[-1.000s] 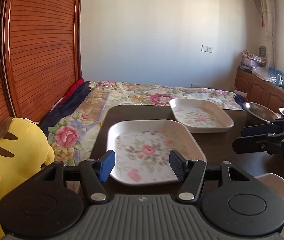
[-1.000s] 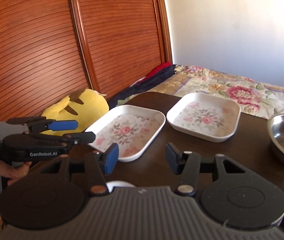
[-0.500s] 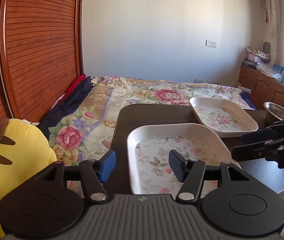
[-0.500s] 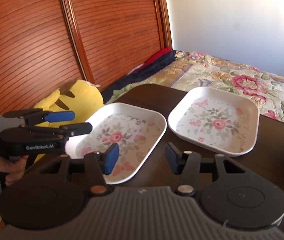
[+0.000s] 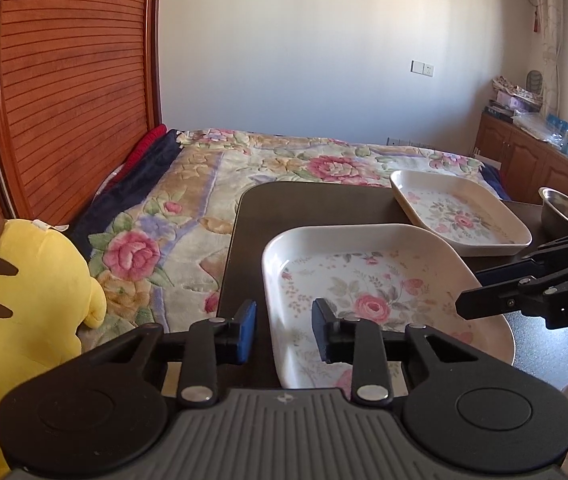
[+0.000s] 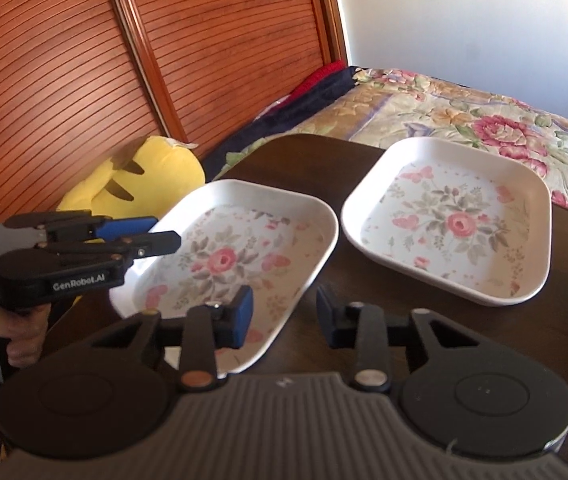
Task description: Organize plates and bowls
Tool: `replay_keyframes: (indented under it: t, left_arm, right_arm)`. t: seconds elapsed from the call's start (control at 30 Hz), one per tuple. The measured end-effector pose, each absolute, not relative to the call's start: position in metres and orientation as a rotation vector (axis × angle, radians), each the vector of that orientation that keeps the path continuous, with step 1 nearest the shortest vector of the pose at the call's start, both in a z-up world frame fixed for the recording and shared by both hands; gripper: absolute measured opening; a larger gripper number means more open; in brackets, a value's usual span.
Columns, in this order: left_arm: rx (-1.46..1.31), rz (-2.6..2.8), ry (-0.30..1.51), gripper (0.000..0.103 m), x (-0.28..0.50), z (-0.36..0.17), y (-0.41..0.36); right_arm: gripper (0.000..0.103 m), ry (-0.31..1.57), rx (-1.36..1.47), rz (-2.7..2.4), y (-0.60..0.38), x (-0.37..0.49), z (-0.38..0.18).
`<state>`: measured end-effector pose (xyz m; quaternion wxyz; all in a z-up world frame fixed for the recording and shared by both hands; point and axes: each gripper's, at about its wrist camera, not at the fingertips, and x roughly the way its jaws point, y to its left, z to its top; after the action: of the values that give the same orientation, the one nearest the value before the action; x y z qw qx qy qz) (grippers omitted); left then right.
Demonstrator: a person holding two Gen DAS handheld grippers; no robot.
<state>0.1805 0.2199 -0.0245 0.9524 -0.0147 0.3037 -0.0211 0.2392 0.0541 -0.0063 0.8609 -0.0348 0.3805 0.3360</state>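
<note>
Plate [image 5: 368, 280] near the table's [image 5: 252, 216] left edge sits between your narrowing grippers: left [image 5: 283, 330] straddles its left rim, right [image 6: 280, 316] its right rim, neither pressing yet

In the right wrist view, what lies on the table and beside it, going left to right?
Left gripper → yellow plush toy → near floral plate → far floral plate. The left gripper's tips overlap the near plate's left rim; both grippers' jaws are closing.
</note>
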Motion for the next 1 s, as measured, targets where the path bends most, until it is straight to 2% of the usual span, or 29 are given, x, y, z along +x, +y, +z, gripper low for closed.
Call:
replay_keyframes:
  t: [0.1,0.27,1.0]
  left_arm:
    - [-0.03,-0.044,0.624,0.026,0.181,-0.026,0.22]
    - [-0.032,-0.047,0.628,0.024,0.181,-0.027,0.218]
    - [-0.003,-0.046,0.602,0.024,0.147,0.002,0.197]
  right_arm:
    - [0.031,0.805,-0.084,0.716,0.057,0.239,-0.007]
    - [0.028,0.816,-0.104,0.718,0.06,0.241,-0.009]
    - [0.027,0.758,-0.114,0.721,0.044,0.217,0.01]
